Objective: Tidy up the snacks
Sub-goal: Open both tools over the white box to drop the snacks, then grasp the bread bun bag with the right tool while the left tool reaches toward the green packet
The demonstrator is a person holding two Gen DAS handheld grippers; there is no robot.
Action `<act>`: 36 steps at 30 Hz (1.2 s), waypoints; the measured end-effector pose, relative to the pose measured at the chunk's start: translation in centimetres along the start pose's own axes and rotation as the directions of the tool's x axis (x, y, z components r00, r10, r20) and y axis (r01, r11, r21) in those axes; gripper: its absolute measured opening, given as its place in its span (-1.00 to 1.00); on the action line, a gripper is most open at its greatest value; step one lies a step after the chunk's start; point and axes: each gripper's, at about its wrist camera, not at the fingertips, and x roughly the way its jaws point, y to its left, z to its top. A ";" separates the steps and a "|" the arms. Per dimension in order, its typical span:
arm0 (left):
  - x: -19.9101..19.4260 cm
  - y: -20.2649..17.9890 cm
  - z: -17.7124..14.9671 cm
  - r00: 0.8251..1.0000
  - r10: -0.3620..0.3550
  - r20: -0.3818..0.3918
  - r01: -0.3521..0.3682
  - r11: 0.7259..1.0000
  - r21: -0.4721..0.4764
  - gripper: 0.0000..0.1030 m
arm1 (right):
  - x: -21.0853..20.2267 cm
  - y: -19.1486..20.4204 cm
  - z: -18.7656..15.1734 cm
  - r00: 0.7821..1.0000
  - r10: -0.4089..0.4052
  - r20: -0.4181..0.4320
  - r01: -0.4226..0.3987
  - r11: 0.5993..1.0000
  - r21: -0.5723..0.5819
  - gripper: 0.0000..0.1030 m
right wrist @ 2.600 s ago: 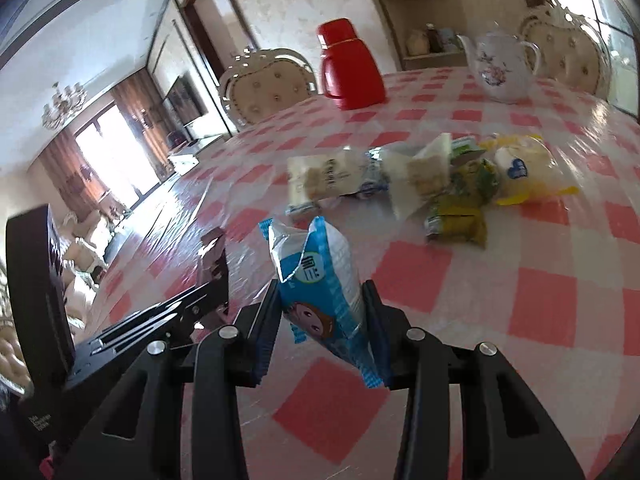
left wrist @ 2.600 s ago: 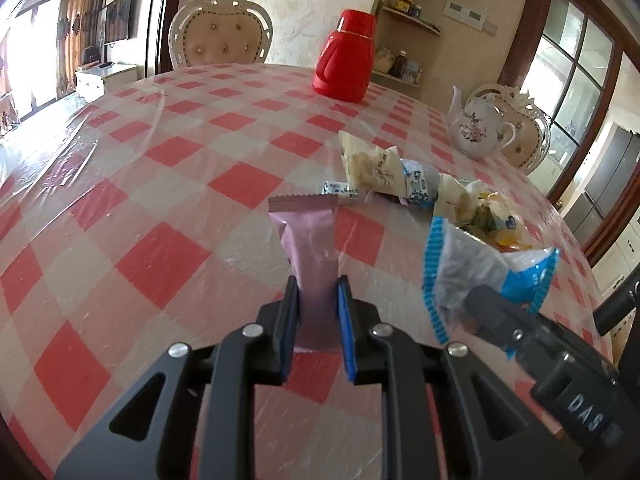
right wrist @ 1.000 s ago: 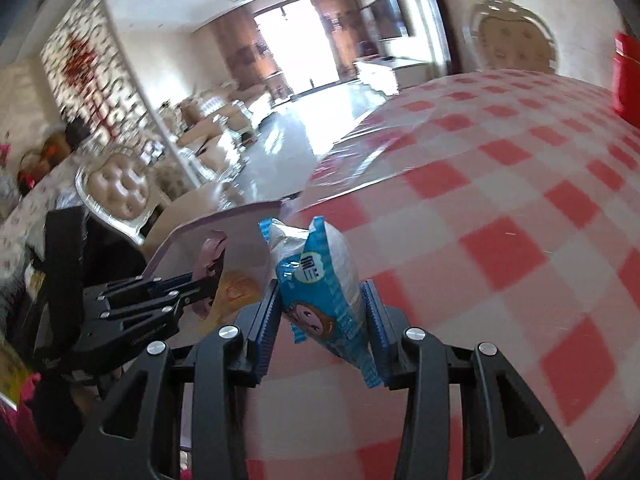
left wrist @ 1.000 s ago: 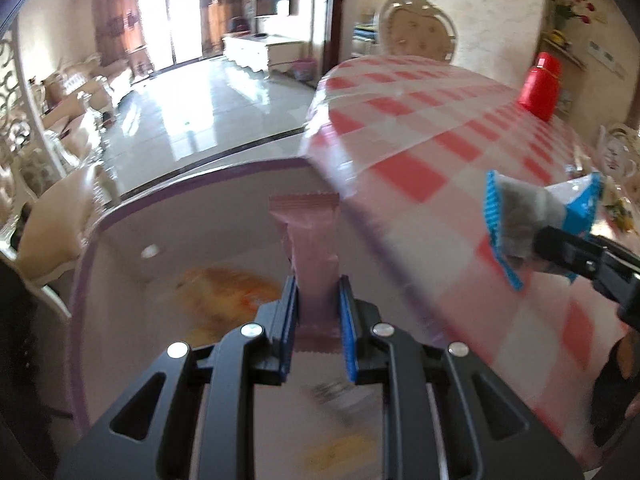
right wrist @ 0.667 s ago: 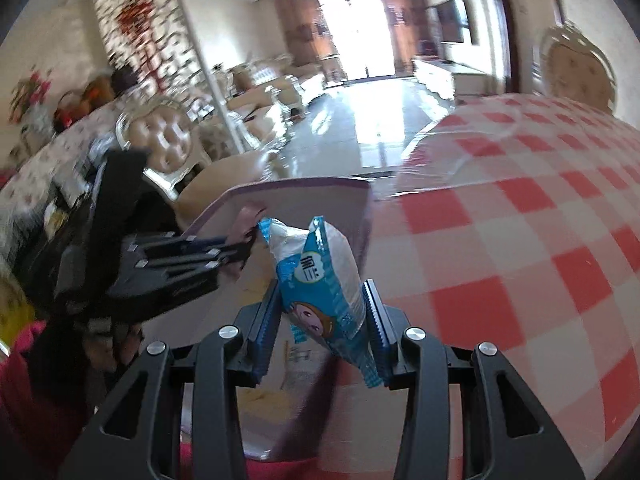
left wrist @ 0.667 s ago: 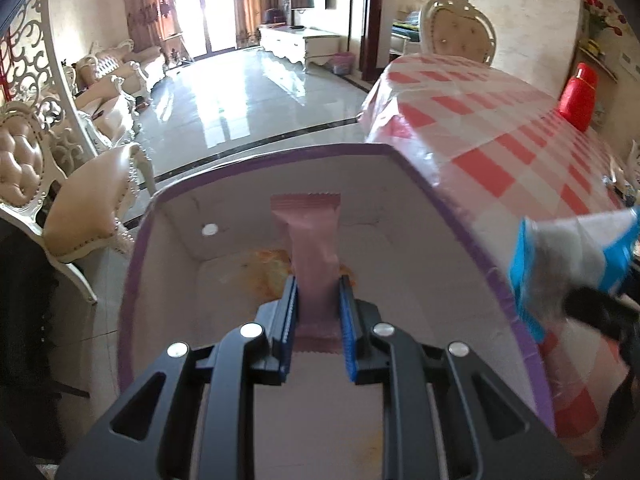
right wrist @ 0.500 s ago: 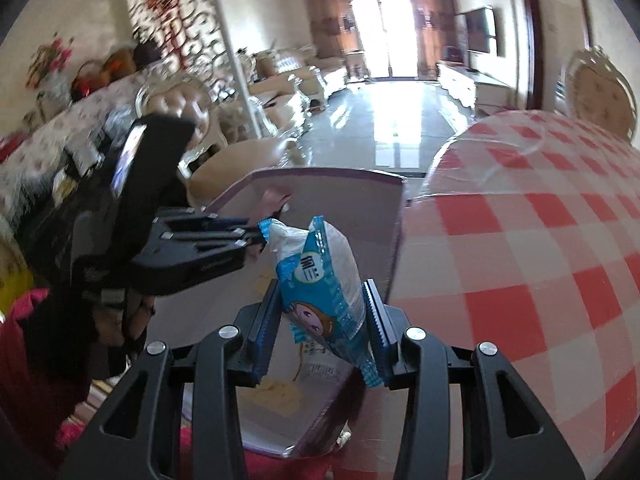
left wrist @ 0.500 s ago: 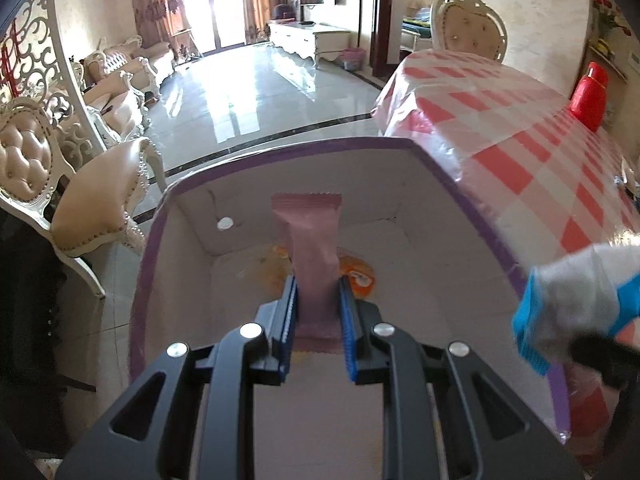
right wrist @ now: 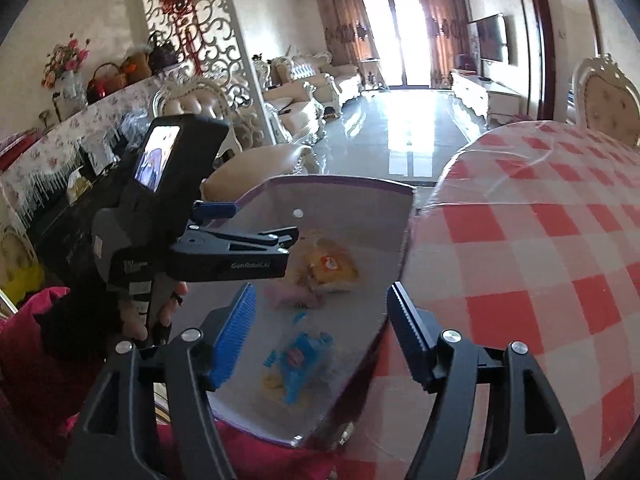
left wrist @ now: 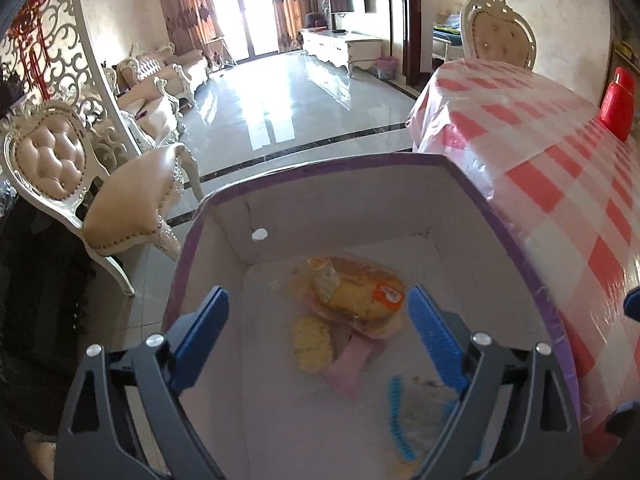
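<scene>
both grippers spread wide, empty. left gripper and right gripper hover over the purple-rimmed box, centre frame. pink packet and blue packet lie on its floor beside a yellow bun pack. remaining snacks not in view; checked table is at frame right, so right arm looks nearer.

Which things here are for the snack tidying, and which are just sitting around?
For the job:
box
pink snack
blue snack
yellow cake packet
left gripper
right gripper

Just around:
chair
red flask
checked table
</scene>
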 end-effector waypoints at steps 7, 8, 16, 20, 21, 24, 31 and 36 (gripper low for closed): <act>-1.4 -4.7 1.7 0.998 -0.011 0.055 0.009 0.999 0.046 0.89 | -3.7 -3.1 -1.0 0.995 -0.086 0.043 0.084 0.996 0.039 0.49; -1.7 -5.5 2.1 0.998 -0.019 0.064 0.015 0.998 0.054 0.90 | -4.5 -4.0 -1.2 0.992 -0.118 0.052 0.115 0.992 0.049 0.50; -6.5 -22.0 5.9 0.937 -0.320 0.143 0.276 0.925 0.262 0.94 | -13.9 -15.2 -6.0 0.918 -0.391 0.071 0.355 0.887 0.296 0.66; -8.3 -33.0 5.7 0.840 -0.542 0.021 0.502 0.791 0.349 0.94 | -20.5 -21.9 -10.2 0.836 -0.548 0.013 0.473 0.733 0.489 0.69; -8.5 -35.1 5.5 0.821 -0.570 -0.004 0.533 0.764 0.363 0.94 | -21.5 -23.1 -11.1 0.821 -0.570 -0.001 0.486 0.698 0.526 0.69; -8.8 -42.8 4.6 0.787 -0.614 -0.059 0.582 0.707 0.402 0.94 | -26.3 -28.0 -14.9 0.762 -0.644 -0.063 0.496 0.519 0.696 0.69; -7.5 -53.9 4.3 0.742 -0.663 -0.098 0.648 0.673 0.358 0.94 | -34.9 -34.7 -22.8 0.590 -0.787 -0.182 0.500 0.179 0.848 0.69; -6.4 -54.6 4.5 0.684 -0.725 -0.082 0.714 0.642 0.279 0.94 | -37.3 -37.3 -24.4 0.541 -0.817 -0.199 0.481 0.107 0.870 0.69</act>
